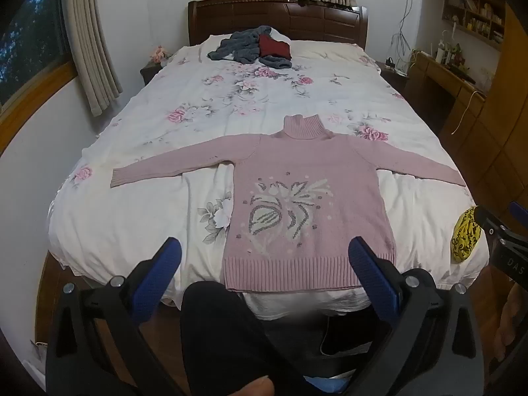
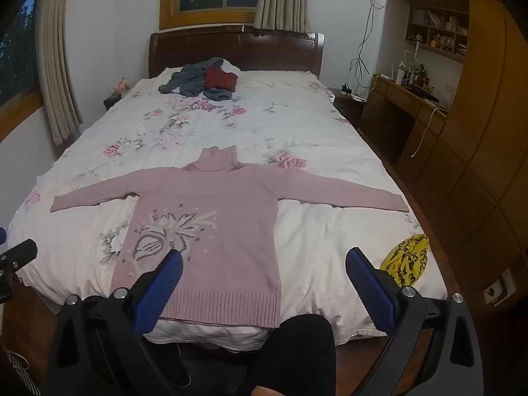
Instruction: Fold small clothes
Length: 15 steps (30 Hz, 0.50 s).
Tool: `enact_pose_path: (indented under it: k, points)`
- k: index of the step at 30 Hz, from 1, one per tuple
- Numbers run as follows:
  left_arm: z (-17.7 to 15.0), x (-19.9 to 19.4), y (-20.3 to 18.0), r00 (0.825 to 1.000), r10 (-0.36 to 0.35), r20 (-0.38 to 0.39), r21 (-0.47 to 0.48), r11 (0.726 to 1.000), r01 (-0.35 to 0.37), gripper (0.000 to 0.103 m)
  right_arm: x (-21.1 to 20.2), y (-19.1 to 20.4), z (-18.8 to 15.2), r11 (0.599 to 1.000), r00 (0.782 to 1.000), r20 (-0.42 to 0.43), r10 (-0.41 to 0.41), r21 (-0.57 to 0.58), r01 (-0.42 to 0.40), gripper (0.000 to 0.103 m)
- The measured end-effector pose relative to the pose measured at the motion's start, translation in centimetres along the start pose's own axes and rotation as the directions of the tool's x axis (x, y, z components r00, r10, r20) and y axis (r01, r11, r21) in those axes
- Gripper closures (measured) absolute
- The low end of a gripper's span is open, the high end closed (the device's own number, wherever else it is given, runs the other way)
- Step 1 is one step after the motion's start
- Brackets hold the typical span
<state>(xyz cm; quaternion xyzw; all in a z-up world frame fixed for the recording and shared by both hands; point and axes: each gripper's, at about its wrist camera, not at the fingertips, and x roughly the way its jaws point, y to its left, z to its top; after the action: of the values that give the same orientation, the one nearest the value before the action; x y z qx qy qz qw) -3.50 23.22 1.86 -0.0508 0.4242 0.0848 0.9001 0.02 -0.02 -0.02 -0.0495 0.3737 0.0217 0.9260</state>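
Note:
A pink turtleneck sweater [image 1: 307,178] [image 2: 214,211] with a pale leaf pattern lies flat on the floral bed cover, both sleeves spread out sideways and its ribbed hem toward me. My left gripper [image 1: 264,247] hangs open above the foot of the bed, near the hem, holding nothing. My right gripper [image 2: 264,259] is open too, held over the sweater's lower right part, with nothing between its blue pads [image 2: 371,285]. The right gripper's body [image 1: 501,237] shows at the edge of the left wrist view.
A grey and dark red clothes pile [image 1: 254,48] [image 2: 204,81] lies near the headboard. A yellow patterned cloth [image 1: 465,232] [image 2: 407,259] sits at the bed's near right corner. A wooden desk [image 2: 402,105] and wardrobe stand to the right. A dark-trousered leg [image 1: 217,323] is below.

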Motion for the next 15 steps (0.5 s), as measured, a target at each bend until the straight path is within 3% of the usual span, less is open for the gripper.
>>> enact_pose_path:
  k: [15]
  points:
    - [-0.18, -0.16, -0.15, 1.000, -0.001, 0.002, 0.000, 1.000, 0.001, 0.003, -0.06, -0.03, -0.02, 1.000, 1.000, 0.006, -0.003, -0.003, 0.003, 0.004]
